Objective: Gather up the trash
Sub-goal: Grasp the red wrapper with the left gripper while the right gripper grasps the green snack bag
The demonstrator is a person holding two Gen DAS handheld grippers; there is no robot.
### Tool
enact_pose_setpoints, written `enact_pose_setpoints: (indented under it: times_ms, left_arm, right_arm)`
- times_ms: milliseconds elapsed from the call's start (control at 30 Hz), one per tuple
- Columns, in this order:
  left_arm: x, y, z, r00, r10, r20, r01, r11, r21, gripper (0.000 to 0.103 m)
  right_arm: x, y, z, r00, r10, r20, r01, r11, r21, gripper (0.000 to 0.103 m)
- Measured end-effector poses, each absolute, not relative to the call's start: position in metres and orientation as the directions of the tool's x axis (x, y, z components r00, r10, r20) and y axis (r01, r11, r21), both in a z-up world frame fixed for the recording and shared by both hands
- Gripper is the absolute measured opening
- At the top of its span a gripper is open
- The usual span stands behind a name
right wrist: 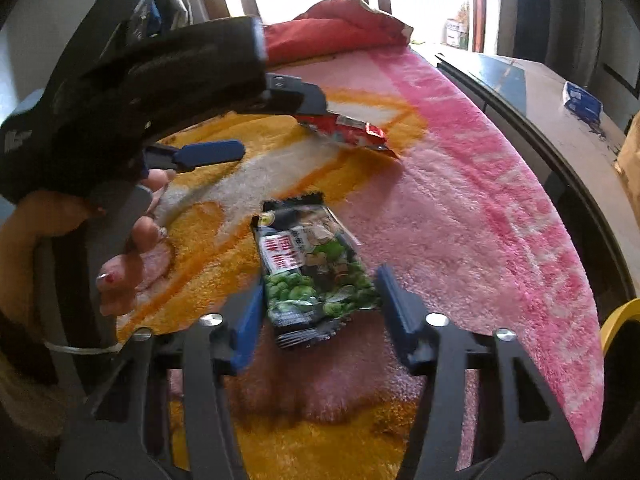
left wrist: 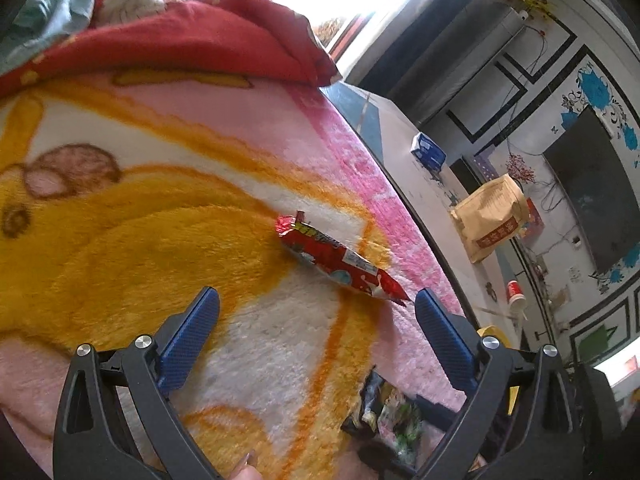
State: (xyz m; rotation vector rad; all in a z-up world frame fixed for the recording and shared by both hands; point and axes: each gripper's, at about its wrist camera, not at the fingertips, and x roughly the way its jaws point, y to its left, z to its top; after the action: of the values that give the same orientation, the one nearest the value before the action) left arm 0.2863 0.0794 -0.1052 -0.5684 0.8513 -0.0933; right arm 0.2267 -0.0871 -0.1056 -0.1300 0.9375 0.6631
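A fuzzy blanket (left wrist: 160, 240) covers the bed. It is pink, white and orange. Two snack bags lie on it.

The red snack bag (left wrist: 340, 264) lies flat on the blanket, just ahead of the left gripper (left wrist: 316, 304). The two blue fingers (left wrist: 192, 332) of this gripper stand wide apart. Nothing is between them. One pointed end of the red bag is very near the tip of the finger on the right side of the picture. I cannot tell if they touch. The rest of the bag stretches away up and to the left, past the tips.

The green snack bag (right wrist: 312, 268) has pictures of green peas on it. It lies flat on the blanket too. Its near end sits between the blue fingers (right wrist: 394, 308) of the right gripper (right wrist: 320, 292). These fingers are partly apart, one on each side of the bag. They are close to its edges, but they do not squeeze it. The far end of the bag pokes out past the tips.

In the right wrist view, the left gripper (right wrist: 280, 128) shows from the side, with a hand (right wrist: 132, 236) holding it. The red snack bag (right wrist: 352, 132) lies right by its top finger.

A red pillow (left wrist: 224, 36) lies at the far end of the bed.
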Motion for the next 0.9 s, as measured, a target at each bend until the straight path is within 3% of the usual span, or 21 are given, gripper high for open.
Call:
enact_pose_setpoints:
  times_ms: [200,367,467,600,633,900]
  left_arm:
    - [0.307,0.077,-0.112,0.667,-0.295,-0.684,-0.155,0.843,-0.515,0.085]
    - [0.323,0.083,-0.114,0.678,-0.280,-0.680,-0.196,0.823,-0.534,0.069]
    - [0.328,0.085,-0.115,0.680,-0.258,-0.686,-0.219,0.822,-0.526,0.056]
    - [0.331,0.086,-0.117,0.673,-0.235,-0.702,-0.238,0.829,-0.506,0.022]
    - [0.330,0.085,-0.118,0.671,-0.246,-0.700,-0.236,0.823,-0.516,0.019]
    - [0.315,0.062,-0.099,0.689,-0.284,-0.667,-0.153,0.843,-0.517,0.013]
  right_arm:
    - [0.215,-0.097,-0.105,0.417,0.476,-0.774,-0.576,0.797,0.181,0.035]
    - [0.205,-0.109,-0.104,0.410,0.487,-0.772,-0.550,0.807,0.217,0.033]
    - [0.200,-0.116,-0.103,0.406,0.493,-0.769,-0.529,0.813,0.242,0.032]
    - [0.199,-0.122,-0.101,0.407,0.499,-0.765,-0.509,0.819,0.263,0.032]
    - [0.199,-0.124,-0.100,0.409,0.500,-0.764,-0.506,0.821,0.266,0.032]
    - [0.202,-0.141,-0.090,0.446,0.493,-0.747,-0.468,0.840,0.275,0.031]
